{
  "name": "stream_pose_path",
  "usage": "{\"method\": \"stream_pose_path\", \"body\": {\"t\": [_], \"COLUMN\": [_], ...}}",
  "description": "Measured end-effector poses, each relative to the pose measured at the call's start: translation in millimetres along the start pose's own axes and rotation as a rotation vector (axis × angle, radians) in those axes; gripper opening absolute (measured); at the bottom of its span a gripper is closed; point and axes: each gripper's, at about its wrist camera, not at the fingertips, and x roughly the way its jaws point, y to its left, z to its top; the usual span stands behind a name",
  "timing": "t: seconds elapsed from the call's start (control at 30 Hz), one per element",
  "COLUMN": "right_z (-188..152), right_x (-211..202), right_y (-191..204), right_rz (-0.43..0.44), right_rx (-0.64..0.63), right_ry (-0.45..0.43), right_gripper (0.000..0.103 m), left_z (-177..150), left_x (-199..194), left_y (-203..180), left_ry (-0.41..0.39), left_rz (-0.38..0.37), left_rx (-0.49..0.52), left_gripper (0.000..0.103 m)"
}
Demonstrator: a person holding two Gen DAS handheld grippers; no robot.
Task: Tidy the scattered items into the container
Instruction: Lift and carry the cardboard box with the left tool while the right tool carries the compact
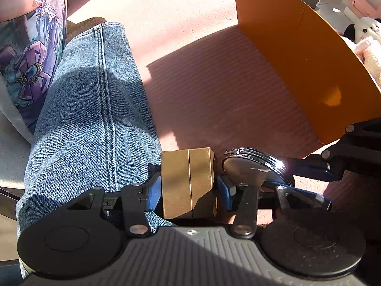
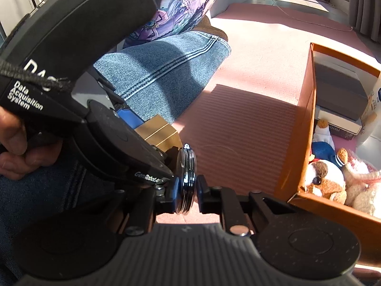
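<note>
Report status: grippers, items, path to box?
Left gripper around gold box, fingers barely touching. Right gripper pinching chrome compact. Orange container open ahead; mat between clear.

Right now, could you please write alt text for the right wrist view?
The right gripper pinches a round, ridged chrome compact on edge above a pink ribbed mat. Left of it, the left gripper has a gold box between its jaws; an orange cardboard box of plush toys stands right.

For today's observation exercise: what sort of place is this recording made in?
Probably a home living space, on the floor: a ribbed pink floor mat, an orange cardboard box holding soft plush toys, and a seated person's blue denim leg.
</note>
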Motion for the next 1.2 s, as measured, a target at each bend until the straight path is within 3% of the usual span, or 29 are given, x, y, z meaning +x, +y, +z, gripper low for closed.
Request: {"method": "stream_pose_path", "body": {"t": [0.4, 0.67, 0.9, 1.2], "right_z": [-4, -3, 4, 20], "right_x": [0, -20, -41, -82], "right_y": [6, 2, 6, 0], "right_rz": [-0.044, -0.03, -0.066, -0.045], "right_rx": [-0.049, -0.027, -0.07, -0.015], "right_ry": [-0.025, -0.051, -0.107, -0.2], "right_gripper": [0.02, 0.014, 0.014, 0.014], "left_z": [-7, -13, -22, -32], "left_x": [-4, -18, -43, -78], "left_y": [-4, 4, 10, 25], "left_ry": [-0.046, -0.134, -0.224, -0.303], "left_rz": [0.01, -0.073, -0.123, -0.184], "left_rx": [-0.013, -0.1, -0.182, -0.293], "left_gripper": [0.056, 0.056, 0.056, 0.056]}}
